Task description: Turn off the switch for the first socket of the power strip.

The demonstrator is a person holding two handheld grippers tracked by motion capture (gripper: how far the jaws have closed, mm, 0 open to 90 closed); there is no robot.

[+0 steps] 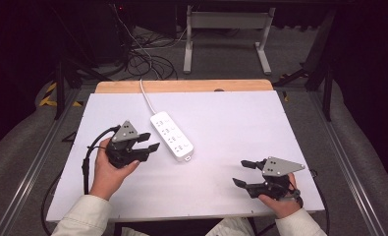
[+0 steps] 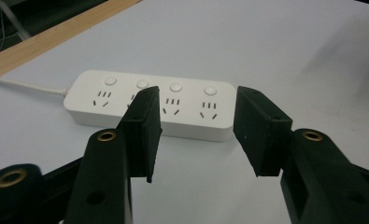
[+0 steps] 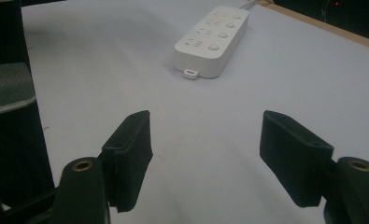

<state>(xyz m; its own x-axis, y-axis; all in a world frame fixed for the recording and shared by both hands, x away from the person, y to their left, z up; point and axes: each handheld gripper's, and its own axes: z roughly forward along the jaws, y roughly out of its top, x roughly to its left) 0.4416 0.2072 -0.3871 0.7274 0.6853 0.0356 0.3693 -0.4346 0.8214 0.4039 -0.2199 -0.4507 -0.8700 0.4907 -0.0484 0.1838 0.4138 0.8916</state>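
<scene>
We see the white power strip [image 1: 172, 135] lying slantwise left of the tabletop's [image 1: 240, 128] middle, its cord running to the far edge. Our left gripper [image 1: 149, 142] faces its long side, jaws partly apart and empty, probably lining up to grasp it. The right gripper [image 1: 244, 173] waits near the right front corner, wide and empty.

A white table [image 1: 240, 123] with a wooden far edge [image 1: 181, 86] is set on grey floor [image 1: 221, 54]; beyond it a white metal frame [image 1: 226, 29] is seen, tangled cables [image 1: 142, 56] to its left, background left dark.
</scene>
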